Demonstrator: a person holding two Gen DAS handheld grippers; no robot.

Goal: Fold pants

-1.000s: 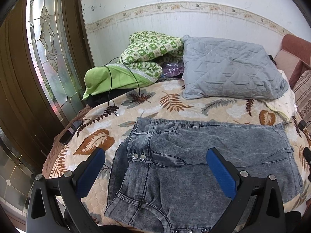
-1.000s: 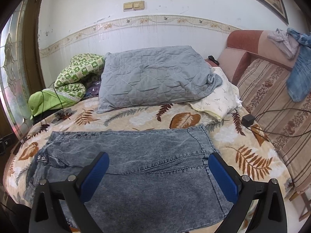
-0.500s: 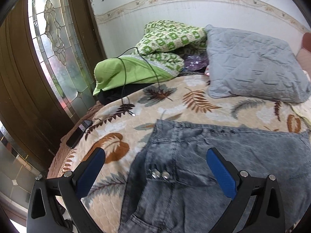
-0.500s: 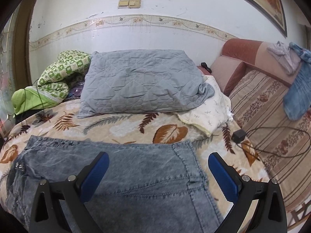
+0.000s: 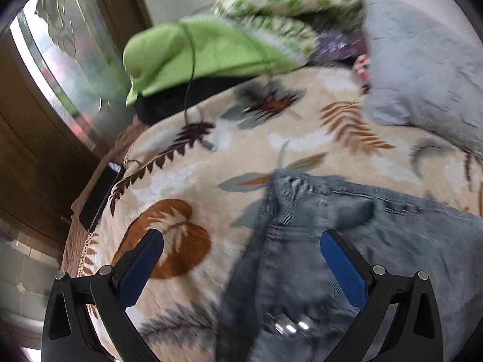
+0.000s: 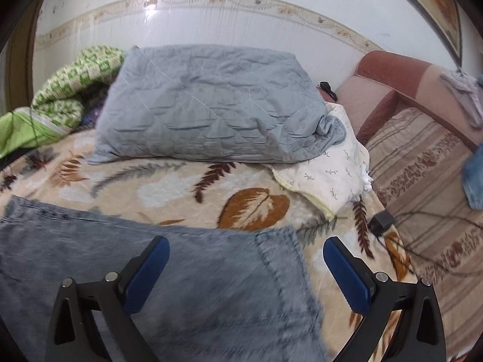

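1. Pants (image 6: pixel 151 271) lie flat on the leaf-print blanket (image 6: pixel 181 190), spread for folding.
2. Left gripper (image 5: pixel 241 259): wide, empty, straddling the waistband edge at 6 o'clock.
3. Right gripper (image 6: pixel 246 265): wide, empty, over the hem corner (image 6: pixel 280 241); probably lining up a grasp.

I see bed (image 6: pixel 169 190) under leaf-print blanket. White wall (image 6: pixel 241 27) with border strip at 12. Striped sofa (image 6: pixel 422 163) at 3. Leaded-glass door (image 5: pixel 60 60) at 9.
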